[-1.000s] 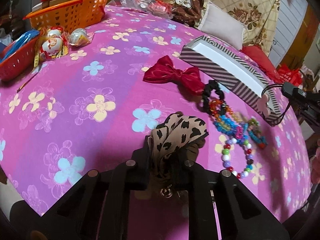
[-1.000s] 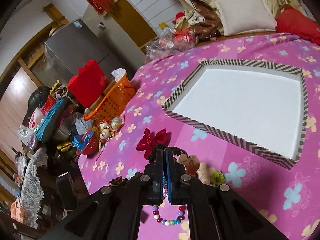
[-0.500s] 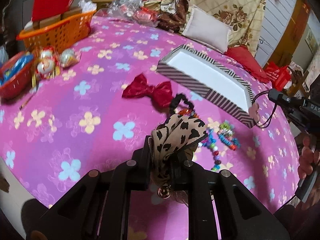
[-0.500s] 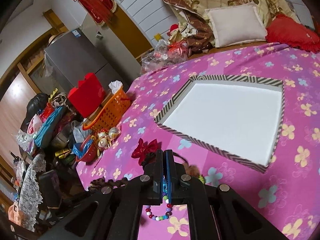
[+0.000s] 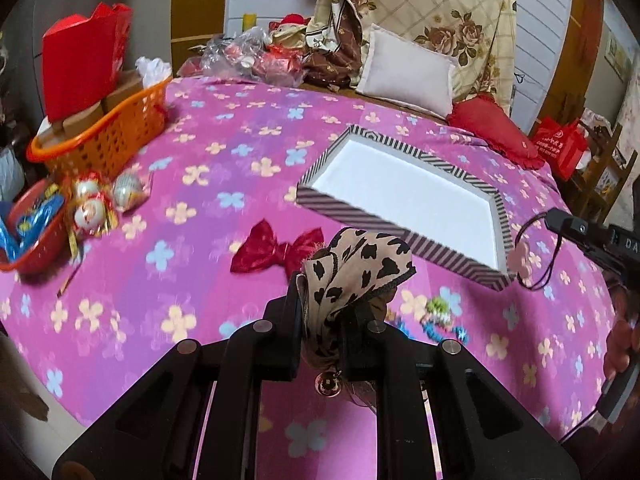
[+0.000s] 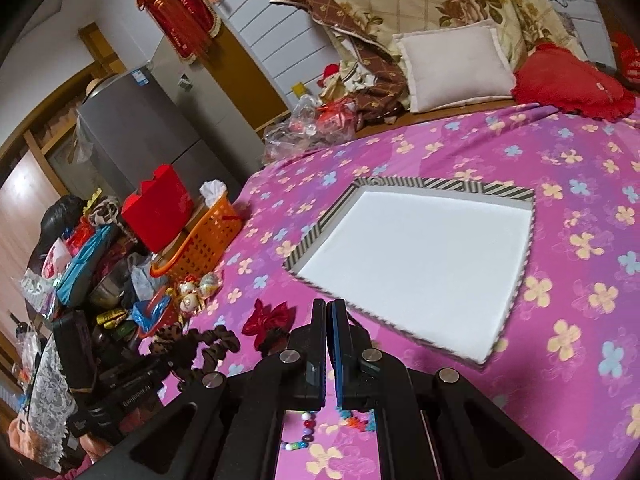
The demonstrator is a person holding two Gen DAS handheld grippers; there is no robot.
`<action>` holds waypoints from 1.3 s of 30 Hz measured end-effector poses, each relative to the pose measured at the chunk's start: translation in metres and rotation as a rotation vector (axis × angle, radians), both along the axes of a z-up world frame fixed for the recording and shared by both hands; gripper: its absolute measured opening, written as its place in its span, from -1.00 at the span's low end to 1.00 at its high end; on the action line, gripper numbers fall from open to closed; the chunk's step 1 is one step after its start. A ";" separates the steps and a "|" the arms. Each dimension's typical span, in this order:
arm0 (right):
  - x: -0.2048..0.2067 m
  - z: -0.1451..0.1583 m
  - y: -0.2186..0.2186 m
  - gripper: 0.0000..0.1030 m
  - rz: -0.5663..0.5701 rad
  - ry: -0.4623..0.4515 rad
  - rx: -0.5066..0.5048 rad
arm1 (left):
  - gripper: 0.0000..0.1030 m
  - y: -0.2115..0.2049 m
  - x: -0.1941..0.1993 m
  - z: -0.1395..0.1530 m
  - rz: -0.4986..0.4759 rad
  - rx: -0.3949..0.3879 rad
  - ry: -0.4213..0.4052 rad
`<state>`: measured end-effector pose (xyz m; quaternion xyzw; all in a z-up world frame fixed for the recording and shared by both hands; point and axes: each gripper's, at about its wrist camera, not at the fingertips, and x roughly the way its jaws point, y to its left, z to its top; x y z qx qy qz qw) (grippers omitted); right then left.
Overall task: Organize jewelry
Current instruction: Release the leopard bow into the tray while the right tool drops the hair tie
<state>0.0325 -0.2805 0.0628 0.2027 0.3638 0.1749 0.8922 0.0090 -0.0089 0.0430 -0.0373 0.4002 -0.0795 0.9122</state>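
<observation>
Left gripper (image 5: 326, 312), clamped on the leopard scrunchie (image 5: 356, 272), has the striped tray (image 5: 404, 232) just ahead, slightly right.

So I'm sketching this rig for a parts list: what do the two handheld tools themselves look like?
Both are matte black plastic. The left tool has angular arms with triangular cut-outs and round silver bolt heads. The right tool is built the same, with flat finger plates, one edged in blue. Seen from the left wrist camera, a thin black cable loops off its body.

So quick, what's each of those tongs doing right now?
Left tongs: closed on the leopard-print scrunchie.
Right tongs: closed; whether the bead bracelet hangs from them cannot be told.
</observation>
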 end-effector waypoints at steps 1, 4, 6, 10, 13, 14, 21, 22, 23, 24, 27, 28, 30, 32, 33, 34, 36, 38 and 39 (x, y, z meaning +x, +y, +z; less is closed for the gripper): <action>0.002 -0.001 -0.003 -0.95 -0.005 0.002 -0.001 | -0.75 -0.002 0.004 0.002 -0.001 0.003 0.000; 0.009 -0.003 -0.010 -0.95 -0.020 0.010 -0.006 | -0.75 -0.010 0.017 0.006 -0.012 0.027 -0.005; 0.016 -0.006 -0.016 -0.95 -0.032 0.019 -0.015 | -0.75 -0.016 0.026 0.007 -0.020 0.041 -0.005; 0.028 -0.012 -0.029 -0.95 -0.059 0.032 -0.025 | -0.75 -0.028 0.050 0.005 -0.032 0.056 0.015; 0.037 -0.015 -0.038 -0.95 -0.076 0.041 -0.033 | -0.75 -0.035 0.068 0.003 -0.037 0.059 0.032; 0.041 -0.017 -0.041 -0.95 -0.083 0.047 -0.038 | -0.75 -0.038 0.075 0.003 -0.038 0.062 0.036; 0.061 -0.036 -0.054 -0.95 -0.123 0.083 -0.049 | -0.75 -0.057 0.128 0.001 -0.040 0.033 0.071; 0.064 -0.039 -0.055 -0.95 -0.125 0.088 -0.050 | -0.75 -0.061 0.134 -0.001 -0.042 0.032 0.076; 0.067 -0.045 -0.055 -0.95 -0.126 0.098 -0.051 | -0.75 -0.065 0.142 -0.003 -0.041 0.029 0.084; 0.069 -0.050 -0.056 -0.95 -0.126 0.108 -0.050 | -0.75 -0.069 0.148 -0.007 -0.039 0.027 0.094; 0.072 -0.064 -0.056 -0.95 -0.125 0.130 -0.052 | -0.75 -0.079 0.169 -0.023 -0.023 0.033 0.133; 0.072 -0.067 -0.056 -0.95 -0.121 0.135 -0.052 | -0.75 -0.081 0.173 -0.027 -0.019 0.034 0.140; 0.073 -0.075 -0.055 -0.95 -0.112 0.144 -0.052 | -0.75 -0.082 0.183 -0.036 -0.008 0.030 0.159; 0.073 -0.080 -0.054 -0.95 -0.107 0.152 -0.049 | -0.75 -0.083 0.191 -0.044 0.007 0.031 0.177; 0.074 -0.083 -0.053 -0.95 -0.106 0.157 -0.047 | -0.75 -0.083 0.196 -0.049 0.017 0.036 0.187; 0.075 -0.086 -0.053 -0.95 -0.107 0.161 -0.044 | -0.75 -0.083 0.199 -0.054 0.023 0.040 0.196; 0.076 -0.091 -0.054 -0.95 -0.112 0.172 -0.045 | -0.74 -0.082 0.205 -0.060 0.035 0.050 0.207; 0.076 -0.093 -0.053 -0.95 -0.113 0.177 -0.056 | -0.74 -0.083 0.209 -0.065 0.041 0.058 0.213; 0.076 -0.094 -0.051 -0.94 -0.109 0.180 -0.071 | -0.73 -0.082 0.210 -0.067 0.044 0.061 0.214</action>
